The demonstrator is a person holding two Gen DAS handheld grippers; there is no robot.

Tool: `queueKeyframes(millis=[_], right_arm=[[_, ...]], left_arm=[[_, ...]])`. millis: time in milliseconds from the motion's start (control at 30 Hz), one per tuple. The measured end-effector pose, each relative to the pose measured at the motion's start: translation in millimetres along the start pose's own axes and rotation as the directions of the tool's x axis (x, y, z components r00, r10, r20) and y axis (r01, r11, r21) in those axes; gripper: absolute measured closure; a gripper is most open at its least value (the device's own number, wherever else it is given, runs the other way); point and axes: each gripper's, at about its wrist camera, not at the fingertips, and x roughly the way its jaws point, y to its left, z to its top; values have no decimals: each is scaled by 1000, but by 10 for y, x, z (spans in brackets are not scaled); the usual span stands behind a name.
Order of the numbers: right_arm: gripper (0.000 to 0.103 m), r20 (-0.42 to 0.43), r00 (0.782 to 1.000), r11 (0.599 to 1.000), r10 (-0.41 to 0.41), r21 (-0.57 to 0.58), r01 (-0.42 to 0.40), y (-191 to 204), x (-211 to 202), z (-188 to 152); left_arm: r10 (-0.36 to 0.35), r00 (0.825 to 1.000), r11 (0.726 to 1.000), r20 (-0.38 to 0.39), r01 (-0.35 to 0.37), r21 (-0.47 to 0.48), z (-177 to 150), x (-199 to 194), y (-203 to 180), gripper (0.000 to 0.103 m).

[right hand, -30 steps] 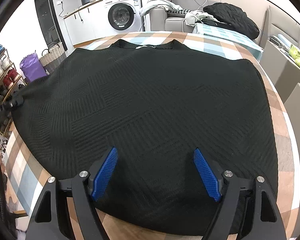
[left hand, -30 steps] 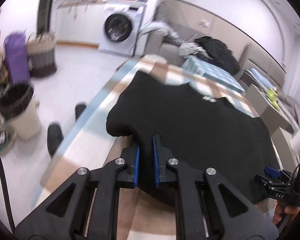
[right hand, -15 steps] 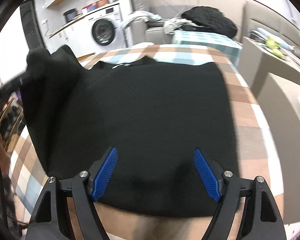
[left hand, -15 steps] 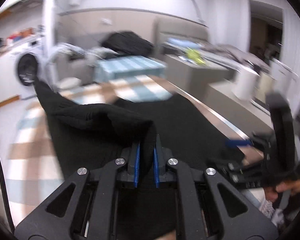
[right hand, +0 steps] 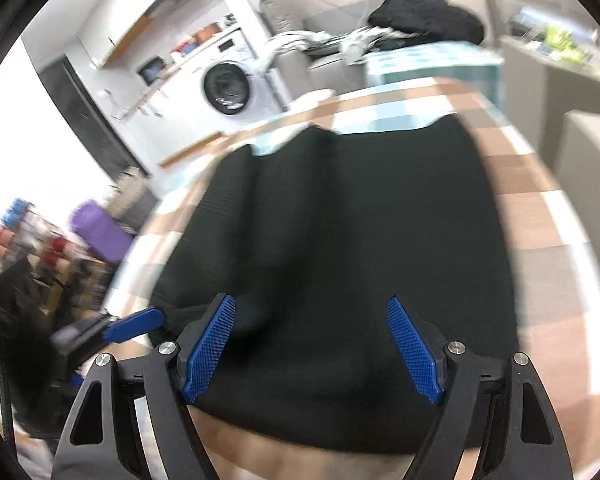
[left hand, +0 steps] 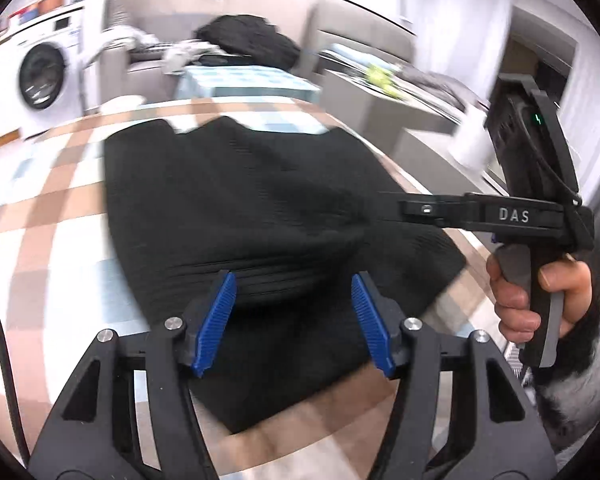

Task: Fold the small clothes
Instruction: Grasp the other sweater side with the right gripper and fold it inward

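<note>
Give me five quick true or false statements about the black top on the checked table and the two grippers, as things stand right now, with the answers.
1. The left gripper is clamped on the black top. False: its jaws are apart and hold nothing.
2. The right gripper is open. True.
3. The black top lies on a checked tablecloth. True.
4. A washing machine stands in the background. True.
5. The top is bright red. False: it is black.
</note>
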Motion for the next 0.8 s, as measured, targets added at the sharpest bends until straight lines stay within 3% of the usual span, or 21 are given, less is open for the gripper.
queueKeyframes(millis=[67, 167, 233, 333, 367, 400, 433, 500, 633, 700, 800], right_arm=[[22, -10, 1000, 1000, 18, 10, -18, 7, 102, 34], [23, -58, 998, 998, -14, 54, 17, -44, 322, 51], [26, -69, 996, 991, 54, 129, -45, -115, 442, 62], [59, -70, 991, 980, 116, 169, -103, -131, 565, 97], [80, -89, 989, 979, 114, 182, -96, -127, 622, 122], [94, -115, 986, 975, 118, 202, -93, -129, 677, 136], [95, -115, 986, 972, 123, 215, -96, -100, 660, 149], [96, -53, 979, 967, 196, 179, -183, 86, 423, 222], [96, 6, 939, 917, 344, 216, -337, 220, -115, 225], [96, 6, 939, 907, 343, 256, -333, 151, -208, 126], [96, -61, 975, 937, 215, 295, -188, -77, -120, -123]], left_arm=[[34, 999, 998, 12, -34, -50, -26, -112, 207, 46], [79, 997, 991, 7, -77, -111, -83, -243, 537, 46], [92, 996, 987, 5, -90, -136, -85, -268, 657, 46], [108, 994, 982, 11, -105, -157, -102, -293, 760, 46], [113, 993, 981, 13, -110, -161, -104, -304, 785, 46], [117, 993, 980, 15, -113, -161, -95, -303, 786, 46], [120, 993, 980, 18, -115, -160, -80, -299, 761, 46], [126, 991, 980, 34, -120, -161, -36, -322, 758, 46], [125, 990, 981, 70, -113, -157, 63, -431, 770, 46], [129, 989, 983, 76, -117, -141, 83, -434, 755, 46], [102, 994, 986, 44, -95, -134, 72, -320, 746, 45]])
